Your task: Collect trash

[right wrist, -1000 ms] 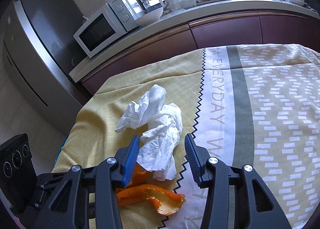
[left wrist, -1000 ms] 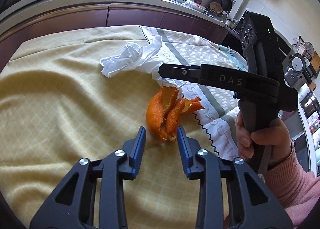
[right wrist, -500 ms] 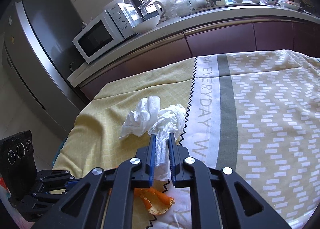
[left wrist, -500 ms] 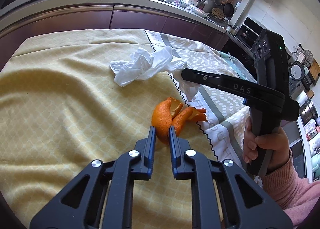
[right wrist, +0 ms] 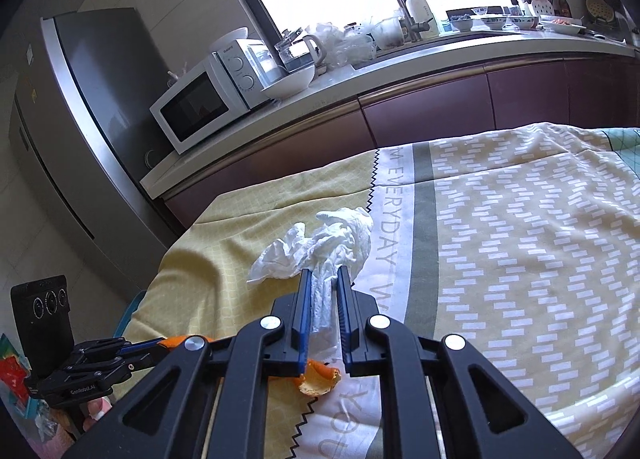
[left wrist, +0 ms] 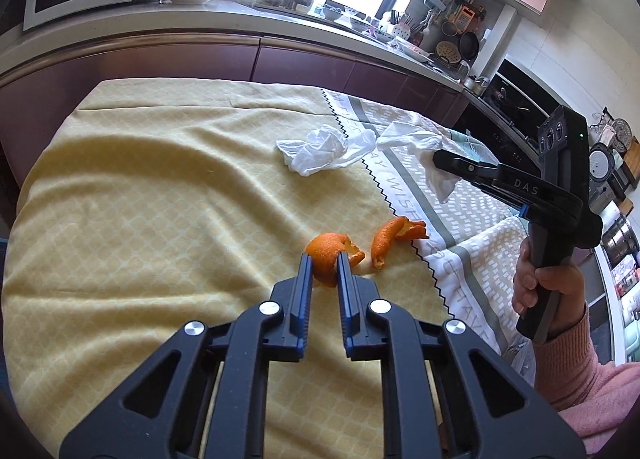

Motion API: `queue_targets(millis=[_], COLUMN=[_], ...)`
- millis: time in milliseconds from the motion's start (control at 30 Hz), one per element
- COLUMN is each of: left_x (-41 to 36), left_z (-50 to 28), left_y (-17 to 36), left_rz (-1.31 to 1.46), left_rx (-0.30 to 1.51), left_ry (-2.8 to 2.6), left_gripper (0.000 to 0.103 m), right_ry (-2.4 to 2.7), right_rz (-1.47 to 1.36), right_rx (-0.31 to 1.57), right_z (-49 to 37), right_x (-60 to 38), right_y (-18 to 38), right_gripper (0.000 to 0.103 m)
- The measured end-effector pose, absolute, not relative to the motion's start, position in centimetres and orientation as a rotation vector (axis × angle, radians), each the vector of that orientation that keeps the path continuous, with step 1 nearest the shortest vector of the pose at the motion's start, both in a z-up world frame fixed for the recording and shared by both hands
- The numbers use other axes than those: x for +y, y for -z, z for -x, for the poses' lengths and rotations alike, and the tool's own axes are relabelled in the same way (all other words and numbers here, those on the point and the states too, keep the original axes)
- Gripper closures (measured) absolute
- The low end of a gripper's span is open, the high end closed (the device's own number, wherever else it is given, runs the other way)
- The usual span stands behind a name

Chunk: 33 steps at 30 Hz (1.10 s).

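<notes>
Counting two pieces of orange peel: one curled peel chunk [left wrist: 327,259] pinched up in the left gripper [left wrist: 324,265], and a second peel strip [left wrist: 394,235] lying loose on the yellow tablecloth [left wrist: 140,219], just left of the zigzag seam. Also two crumpled white tissues: one tissue wad [left wrist: 316,151] sitting on the yellow part of the cloth, and a second tissue [right wrist: 338,255] clamped in the right gripper [right wrist: 325,291], its bunched top touching the wad beside it. Two grippers total, one hand [left wrist: 548,287] in a pink sleeve wrapped round the right one's handle.

Compared with a second ago: both sets of blue jaws stood wide apart then, straddling their targets. Now clenched, left on peel, right on tissue. Peel pile was one heap before; now split, with the grabbed chunk pulled clear of the strip. Grabbed tissue is stretched out long and dragged off toward the patterned white-and-grey half, apart from the wad in the left wrist view.

Looks-wise: held peel is bright orange, pebbly skin outside, curled into a cup with a ragged edge poking right. Held tissue is squeezed into a narrow rope between the pads, fluffing out wrinkly above the tips and hanging limp below.
</notes>
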<state>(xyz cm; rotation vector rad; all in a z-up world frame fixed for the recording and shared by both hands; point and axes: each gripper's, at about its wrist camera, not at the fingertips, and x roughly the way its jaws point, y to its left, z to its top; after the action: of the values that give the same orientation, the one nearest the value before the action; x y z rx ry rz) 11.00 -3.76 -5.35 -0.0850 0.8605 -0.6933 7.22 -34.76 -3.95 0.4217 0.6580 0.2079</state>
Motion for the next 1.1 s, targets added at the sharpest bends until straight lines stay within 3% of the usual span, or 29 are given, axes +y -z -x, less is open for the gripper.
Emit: queue_targets(millis=[133, 367, 500, 533, 667, 1100], left_x=[-2.7, -2.1, -2.4, -2.4, -2.5, 0.8], left_z=[-10.1, -11.2, -12.3, -12.5, -12.3, -9.7], left_y=[5.5, 7.2, 7.9, 8.0, 8.0, 5.2], left_rz=[0.059, 0.035, 0.058, 0.064, 0.078, 0.084], left_rx=[0.857, 0.911, 0.939, 0.946, 0.944, 0.850], left_ry=[0.685, 0.641, 0.635, 0.636, 0.639, 0.577], left_gripper=[0.089, 0.071, 0.071, 0.072, 0.091, 0.093], right_ry=[-0.220, -0.262, -0.286, -0.292, -0.324, -0.458], right_rz=[-0.426, -0.422, -0.419, -0.419, -0.412, -0.385], right_rx=[0.630, 0.621, 0.628, 0.630, 0.643, 0.636], right_z=[-6.1, -5.9, -6.1, -6.1, -6.2, -6.4], right_x=[-34.7, -33.3, -32.4, -32.1, -31.0, -26.4], right_y=[3.3, 2.7, 2.8, 2.9, 3.0, 2.1], right_gripper=[0.092, 0.092, 0.092, 0.092, 0.092, 0.092])
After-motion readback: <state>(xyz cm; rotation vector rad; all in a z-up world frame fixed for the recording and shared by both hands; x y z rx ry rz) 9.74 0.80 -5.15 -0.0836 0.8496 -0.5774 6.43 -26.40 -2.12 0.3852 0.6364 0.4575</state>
